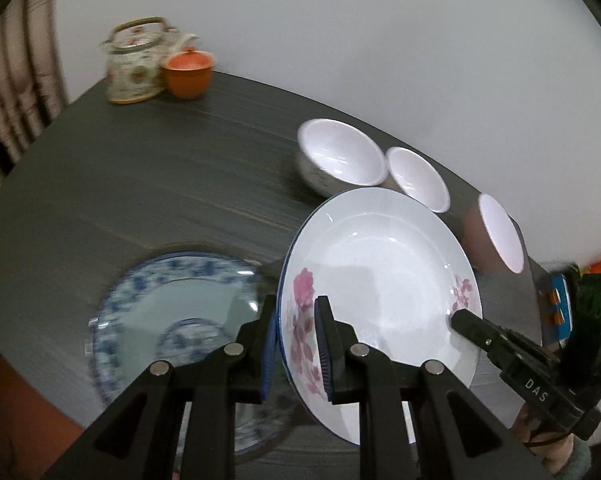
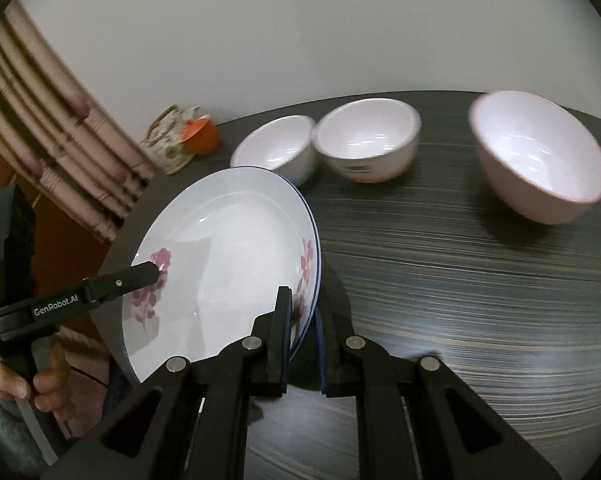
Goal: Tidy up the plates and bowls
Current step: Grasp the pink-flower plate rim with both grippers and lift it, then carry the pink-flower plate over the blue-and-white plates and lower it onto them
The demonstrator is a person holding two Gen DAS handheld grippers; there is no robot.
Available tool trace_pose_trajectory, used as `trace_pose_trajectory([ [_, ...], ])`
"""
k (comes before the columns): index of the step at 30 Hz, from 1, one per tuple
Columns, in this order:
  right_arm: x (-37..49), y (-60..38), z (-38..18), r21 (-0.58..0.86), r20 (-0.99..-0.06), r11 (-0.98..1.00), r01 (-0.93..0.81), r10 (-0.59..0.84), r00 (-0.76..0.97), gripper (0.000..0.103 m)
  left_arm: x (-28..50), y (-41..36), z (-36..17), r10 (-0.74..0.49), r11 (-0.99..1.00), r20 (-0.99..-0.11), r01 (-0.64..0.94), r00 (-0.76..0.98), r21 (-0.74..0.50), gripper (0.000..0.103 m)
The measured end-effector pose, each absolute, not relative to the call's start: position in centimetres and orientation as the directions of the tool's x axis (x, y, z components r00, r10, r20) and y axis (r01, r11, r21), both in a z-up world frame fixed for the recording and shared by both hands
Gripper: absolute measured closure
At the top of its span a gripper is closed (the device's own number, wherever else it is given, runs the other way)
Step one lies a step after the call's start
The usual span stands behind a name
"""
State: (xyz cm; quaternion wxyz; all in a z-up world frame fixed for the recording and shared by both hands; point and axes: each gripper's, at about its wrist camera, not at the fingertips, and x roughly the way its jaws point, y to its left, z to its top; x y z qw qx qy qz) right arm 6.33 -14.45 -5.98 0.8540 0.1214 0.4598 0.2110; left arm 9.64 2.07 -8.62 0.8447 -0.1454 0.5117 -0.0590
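A white plate with pink flowers and a thin blue edge point(image 1: 380, 264) point(image 2: 228, 240) hangs tilted above the dark table point(image 1: 140, 184) point(image 2: 460, 300). My left gripper point(image 1: 296, 312) is shut on its left rim. My right gripper point(image 2: 302, 308) is shut on the opposite rim. Each view shows the other gripper's fingers point(image 1: 472, 326) point(image 2: 140, 274) lying on the plate's far edge. A blue patterned plate point(image 1: 168, 312) lies flat on the table, below and left of the held plate. Three white bowls point(image 1: 340, 156) point(image 1: 416, 178) point(image 1: 500, 232) stand in a row beyond; the right wrist view has them too point(image 2: 276, 148) point(image 2: 368, 140) point(image 2: 540, 160).
A flowered teapot point(image 1: 136, 60) point(image 2: 168, 144) and an orange lidded cup point(image 1: 188, 72) point(image 2: 202, 134) stand at the table's far corner by the wall. A striped curtain point(image 2: 60, 140) hangs past the table's left edge. A person's hand point(image 2: 40, 384) grips the left gripper's handle.
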Motion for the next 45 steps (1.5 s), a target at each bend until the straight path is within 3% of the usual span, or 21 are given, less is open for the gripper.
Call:
trace_pose_trajectory([
  [15, 6.1, -3.7, -7.8, 0.393, -0.765, 0.837, -0.381, 0.528, 0.37, 0.091, 6.2, 12.4, -10.4, -0.148, 0.937, -0.875, -0.218, 0.461, -0.274, 0.085],
  [45, 6.6, 0.4, -12.2, 0.358, -0.846, 0.858, -0.369, 0.465, 0.261, 0.09, 7.1, 14.6, -15.4, -0.114, 0.935, -0.92, -0.273, 0.375, -0.227, 0.085],
])
